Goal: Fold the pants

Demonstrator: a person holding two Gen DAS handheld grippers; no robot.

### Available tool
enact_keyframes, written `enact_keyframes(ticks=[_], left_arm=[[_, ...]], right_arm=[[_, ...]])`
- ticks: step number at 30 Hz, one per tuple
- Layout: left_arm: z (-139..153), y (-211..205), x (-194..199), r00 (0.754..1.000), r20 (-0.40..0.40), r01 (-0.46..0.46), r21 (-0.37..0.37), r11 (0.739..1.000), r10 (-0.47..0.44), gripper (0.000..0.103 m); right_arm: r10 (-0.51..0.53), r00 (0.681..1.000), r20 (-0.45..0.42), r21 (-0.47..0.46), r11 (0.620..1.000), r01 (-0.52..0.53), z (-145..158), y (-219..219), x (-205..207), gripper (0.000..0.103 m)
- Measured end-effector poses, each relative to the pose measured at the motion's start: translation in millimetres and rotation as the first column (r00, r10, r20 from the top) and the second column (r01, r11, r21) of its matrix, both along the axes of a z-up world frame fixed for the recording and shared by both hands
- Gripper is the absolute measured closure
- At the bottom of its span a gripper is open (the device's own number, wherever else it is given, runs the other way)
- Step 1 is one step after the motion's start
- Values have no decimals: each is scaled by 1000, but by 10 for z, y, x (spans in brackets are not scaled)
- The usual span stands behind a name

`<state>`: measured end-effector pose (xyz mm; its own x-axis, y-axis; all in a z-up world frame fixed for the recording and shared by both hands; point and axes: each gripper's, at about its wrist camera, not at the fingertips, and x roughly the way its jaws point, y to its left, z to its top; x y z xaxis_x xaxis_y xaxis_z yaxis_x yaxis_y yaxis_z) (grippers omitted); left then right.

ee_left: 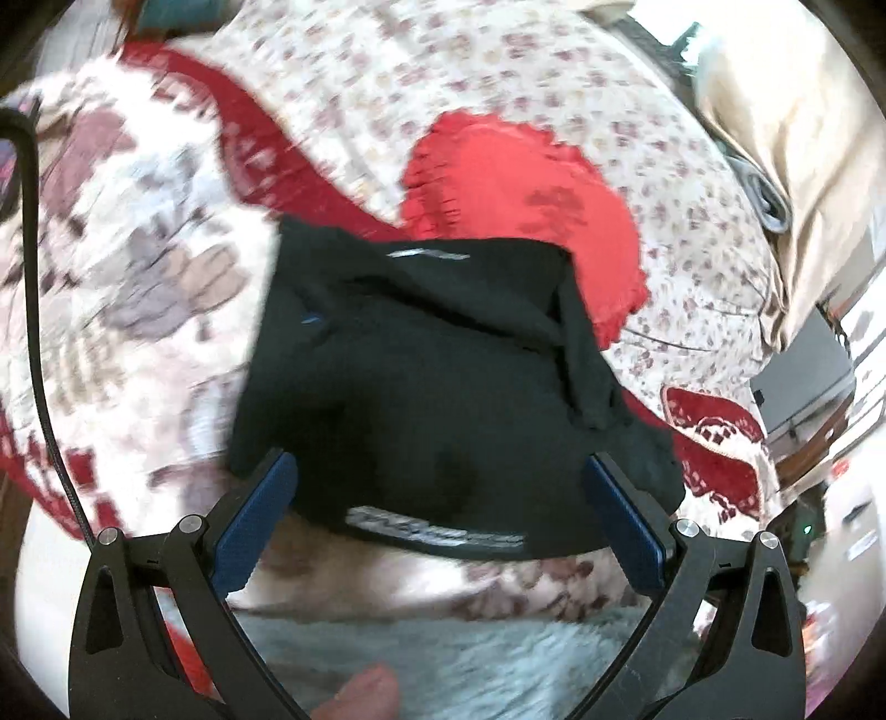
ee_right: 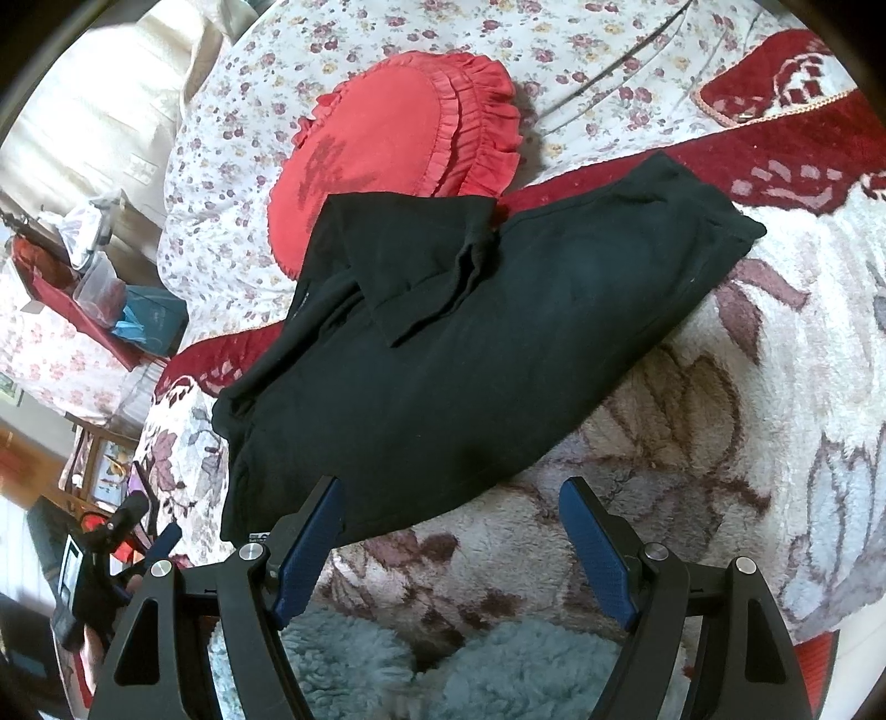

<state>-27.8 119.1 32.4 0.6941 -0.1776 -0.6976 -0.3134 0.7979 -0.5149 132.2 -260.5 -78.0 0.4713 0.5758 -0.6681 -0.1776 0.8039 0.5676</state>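
Left gripper (ee_left: 440, 487): jaws spread wide, blue pads (ee_left: 260, 520) apart at 7 and 5 o'clock of the left wrist view, nothing pinched. Black pants (ee_left: 421, 365) lie between and just past the tips, filling the centre; whether the pads touch the cloth can't be told. Left view is motion-blurred. A printed grey logo (ee_left: 434, 531) shows on the pants' near edge, at 6 o'clock from centre. A loose fold of black cloth runs along the pants' 3 o'clock side.

Right gripper (ee_right: 448, 531): jaws also spread wide, holding nothing. Its left pad (ee_right: 310, 545) overlaps the near edge of the pants (ee_right: 454, 354); its right pad sits over bare blanket. Pants are folded into a thick bundle running from 8 o'clock up to 2 o'clock in the right wrist view, with a smaller flap (ee_right: 410, 260) laid on top toward 11 o'clock.

Pants rest on a fleecy floral blanket (ee_right: 692, 443) with a dark red border. Red ruffled heart cushion (ee_right: 398, 149) at 12 o'clock, its lower edge tucked under the flap. Flowered bedsheet (ee_right: 581, 50) beyond it. At 8 o'clock in the right view, the other handheld device (ee_right: 105, 559) is partly visible. A black cable (ee_left: 39, 310) runs down the 9 o'clock side of the left view. Cluttered furniture at the left edge, too small to read.
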Motion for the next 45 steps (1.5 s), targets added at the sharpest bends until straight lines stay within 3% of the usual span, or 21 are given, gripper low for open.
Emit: enact_keyframes(ticks=[2, 4, 5, 8, 12, 13, 19, 21, 24, 26, 30, 34, 36, 38, 42, 45], left_arm=[[-109, 243, -57, 1000, -12, -8, -64, 998, 7, 1], [-322, 515, -141, 998, -35, -57, -211, 976, 51, 1], [-455, 638, -179, 997, -38, -82, -306, 948, 74, 1], [-749, 781, -225, 993, -47, -118, -480, 869, 109, 1], [-928, 788, -130, 997, -26, -77, -611, 788, 77, 1], [-950, 784, -93, 997, -33, -77, -617, 783, 72, 1], [-955, 755, 145, 998, -11, -57, -558, 828, 62, 1], [-947, 767, 182, 997, 32, -40, -563, 826, 70, 1], [-982, 811, 209, 994, 62, -34, -580, 814, 85, 11], [-1031, 841, 208, 993, 58, -46, -598, 800, 100, 25], [-1067, 825, 195, 993, 66, -39, -592, 805, 97, 31], [-1160, 818, 196, 995, 14, -73, -555, 829, 97, 72], [-1193, 820, 178, 994, -2, -90, -539, 837, 106, 81], [-1177, 811, 167, 995, -4, -91, -511, 855, 103, 83], [-1088, 724, 204, 997, -3, -68, -417, 907, 73, 83], [-1059, 671, 241, 997, -8, -76, -375, 924, 79, 83]], right_arm=[[0, 1000, 0, 4, 1000, 0, 5, 2, -5, 24], [1, 1000, -1, 8, 1000, -1, 3, -4, -5, 24], [1, 1000, 0, 8, 1000, -1, 6, 2, -8, 24], [1, 1000, 0, 7, 1000, -1, 7, 3, -8, 24], [0, 1000, 0, 7, 1000, 0, 7, 1, -9, 24], [-1, 1000, 0, 8, 1000, 1, 8, 0, -9, 24], [1, 1000, -1, 8, 1000, -1, 7, 1, -9, 24], [0, 1000, 0, 9, 1000, 0, 8, 3, -11, 24], [1, 1000, -1, 9, 1000, -1, 9, 5, -12, 24], [1, 1000, -1, 8, 1000, -1, 8, 7, -13, 24], [1, 1000, 0, 8, 1000, -1, 9, 7, -14, 24], [-1, 1000, 0, 11, 1000, 1, 11, 2, -16, 24], [-3, 1000, 5, 31, 1000, 3, 25, -27, -18, 29], [-30, 999, 32, 66, 997, 28, 87, -178, -32, 32], [-146, 974, 173, 118, 985, 126, 328, -885, 18, 32], [-275, 957, 91, 291, 926, 239, 218, -1550, 158, 32]])
